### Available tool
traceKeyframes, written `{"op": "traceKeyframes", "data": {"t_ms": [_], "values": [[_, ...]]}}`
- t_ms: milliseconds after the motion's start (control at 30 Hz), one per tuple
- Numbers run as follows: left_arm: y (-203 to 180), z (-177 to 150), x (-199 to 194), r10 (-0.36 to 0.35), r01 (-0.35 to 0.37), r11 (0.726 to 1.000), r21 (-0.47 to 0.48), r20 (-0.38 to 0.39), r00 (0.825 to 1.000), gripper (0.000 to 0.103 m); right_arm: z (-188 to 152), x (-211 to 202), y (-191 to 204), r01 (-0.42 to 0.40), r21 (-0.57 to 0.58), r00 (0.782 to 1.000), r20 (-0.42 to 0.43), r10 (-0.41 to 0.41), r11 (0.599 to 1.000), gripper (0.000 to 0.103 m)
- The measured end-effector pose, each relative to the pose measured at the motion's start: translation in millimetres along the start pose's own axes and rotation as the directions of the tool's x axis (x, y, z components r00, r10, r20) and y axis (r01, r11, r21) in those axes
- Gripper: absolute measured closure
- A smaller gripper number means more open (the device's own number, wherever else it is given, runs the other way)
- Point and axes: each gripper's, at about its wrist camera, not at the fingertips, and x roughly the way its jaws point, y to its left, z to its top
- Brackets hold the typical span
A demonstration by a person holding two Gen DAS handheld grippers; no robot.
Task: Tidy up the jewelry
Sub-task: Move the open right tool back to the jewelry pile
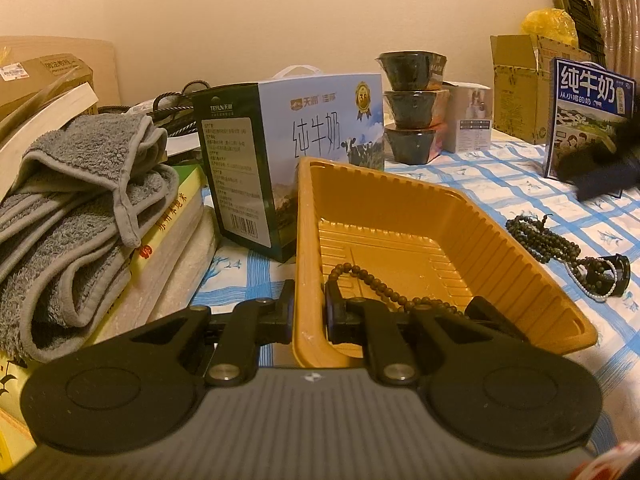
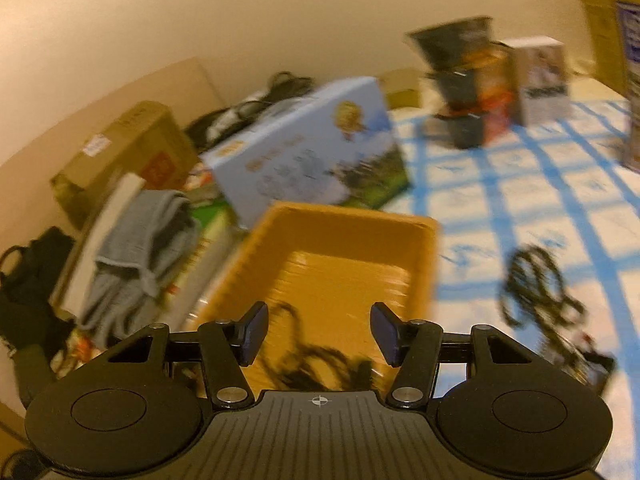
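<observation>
Left wrist view: the left gripper (image 1: 309, 312) is clenched on the near wall of the tray (image 1: 472, 216), which holds a brown bead string (image 1: 372, 280); more dark beads (image 1: 560, 248) lie on the table (image 1: 520, 168) just right of the tray. Right wrist view, blurred: the right gripper (image 2: 319, 334) is released, jaws apart over the tray (image 2: 348, 216) with nothing between them, a dark strand (image 2: 316, 356) in the tray below, and dark beads (image 2: 536, 288) on the table to the right.
</observation>
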Motion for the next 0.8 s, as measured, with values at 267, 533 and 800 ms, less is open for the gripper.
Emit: {"op": "traceKeyframes", "data": {"t_ms": [267,533,800], "values": [[-1,1,0,0.005,-0.005,1.000,0.007,-0.002,1.000,0.090,-43,-38,-61,0.192,0.094,0.981,-0.025,-0.191,0.977,0.046],[-2,2,2,0.010,-0.010,1.000,0.014,-0.004,1.000,0.090,-62,-63,-113,0.356,0.147,0.934,-0.041,-0.354,0.923,0.046],[-2,2,3,0.011,-0.011,1.000,0.020,-0.004,1.000,0.090,-72,-61,-149,0.454,0.115,0.891,-0.059,-0.450,0.883,0.046]]}}
